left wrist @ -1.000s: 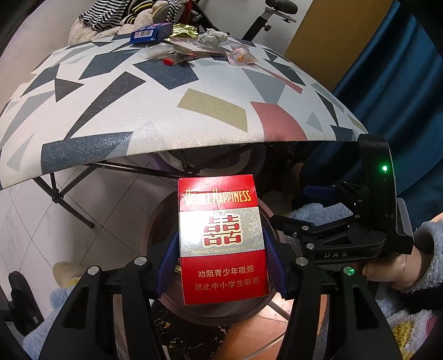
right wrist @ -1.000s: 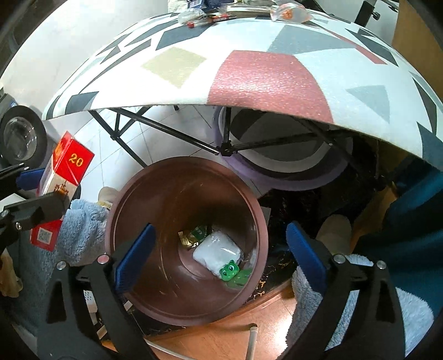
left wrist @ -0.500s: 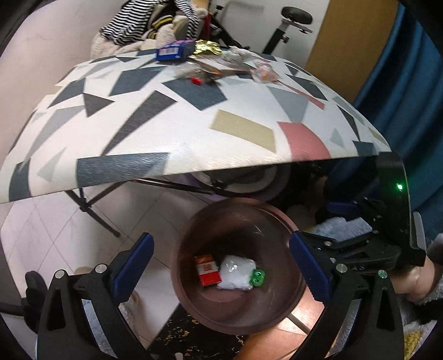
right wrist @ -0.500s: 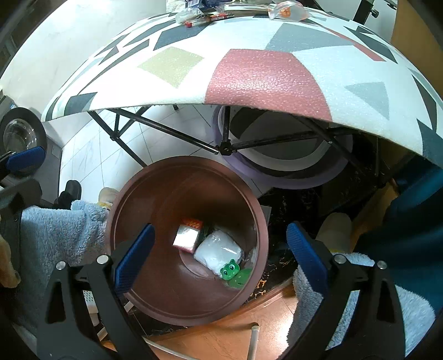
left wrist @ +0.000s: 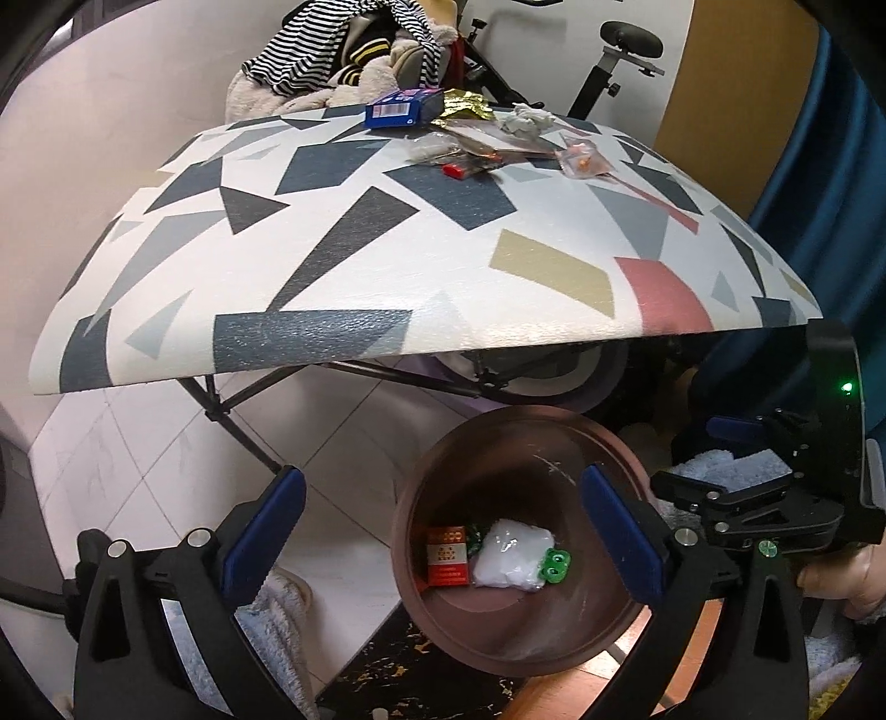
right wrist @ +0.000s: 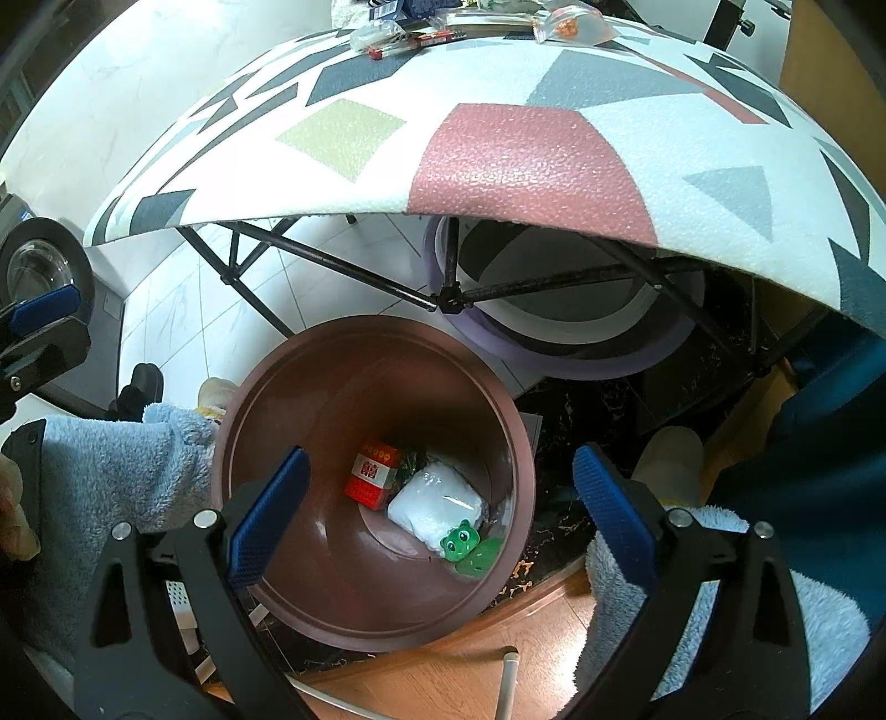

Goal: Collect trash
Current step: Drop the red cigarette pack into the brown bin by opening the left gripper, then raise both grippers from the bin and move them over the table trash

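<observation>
A brown trash bin (left wrist: 421, 498) stands on the floor by the patterned table (left wrist: 387, 266); it also shows in the right wrist view (right wrist: 310, 387). Inside lie a red cigarette pack (left wrist: 446, 563) (right wrist: 372, 480), a white bag (left wrist: 509, 559) (right wrist: 434, 507) and a green toy (left wrist: 552, 566) (right wrist: 459, 541). My left gripper (left wrist: 443, 548) is open and empty above the bin's left side. My right gripper (right wrist: 437, 526) is open and empty above the bin. More trash lies at the table's far end: a blue box (left wrist: 403, 108), wrappers (left wrist: 476, 149) and a crumpled tissue (left wrist: 526, 119).
Black folding table legs (right wrist: 354, 266) cross beside the bin. A round purple-rimmed basin (right wrist: 570, 360) sits under the table. Clothes (left wrist: 354, 50) pile up behind the table, next to an exercise bike (left wrist: 614, 61). A blue curtain (left wrist: 830, 183) hangs at the right.
My left gripper opened and let go of the red cigarette pack, which fell into the bin. The left gripper has since pulled up and back. The right gripper stayed put.
</observation>
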A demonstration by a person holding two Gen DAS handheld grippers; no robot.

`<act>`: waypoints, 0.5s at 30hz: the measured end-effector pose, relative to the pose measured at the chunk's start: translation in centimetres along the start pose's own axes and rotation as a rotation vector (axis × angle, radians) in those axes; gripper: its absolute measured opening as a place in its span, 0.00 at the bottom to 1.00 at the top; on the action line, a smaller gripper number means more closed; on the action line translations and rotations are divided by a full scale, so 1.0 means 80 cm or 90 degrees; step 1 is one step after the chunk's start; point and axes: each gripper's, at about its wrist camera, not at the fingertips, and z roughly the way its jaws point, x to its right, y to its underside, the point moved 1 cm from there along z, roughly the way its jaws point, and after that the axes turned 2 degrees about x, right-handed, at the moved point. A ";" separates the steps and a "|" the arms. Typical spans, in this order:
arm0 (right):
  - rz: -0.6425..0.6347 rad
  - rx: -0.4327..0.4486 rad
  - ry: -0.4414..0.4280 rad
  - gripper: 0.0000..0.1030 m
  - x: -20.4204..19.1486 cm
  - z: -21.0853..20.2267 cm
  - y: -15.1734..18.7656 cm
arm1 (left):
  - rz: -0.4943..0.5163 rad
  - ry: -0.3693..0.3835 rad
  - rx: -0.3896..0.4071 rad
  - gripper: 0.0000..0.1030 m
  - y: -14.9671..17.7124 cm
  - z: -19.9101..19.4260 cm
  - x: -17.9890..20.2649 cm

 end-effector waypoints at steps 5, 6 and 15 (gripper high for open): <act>-0.001 0.005 -0.002 0.92 0.000 -0.002 -0.002 | -0.008 -0.008 0.002 0.94 0.000 0.000 -0.006; -0.001 0.006 -0.002 0.92 0.000 -0.003 -0.003 | -0.008 -0.010 0.004 0.94 -0.001 -0.001 -0.006; 0.002 0.038 -0.023 0.94 0.002 -0.017 -0.013 | -0.037 -0.031 0.067 0.94 -0.020 -0.020 -0.030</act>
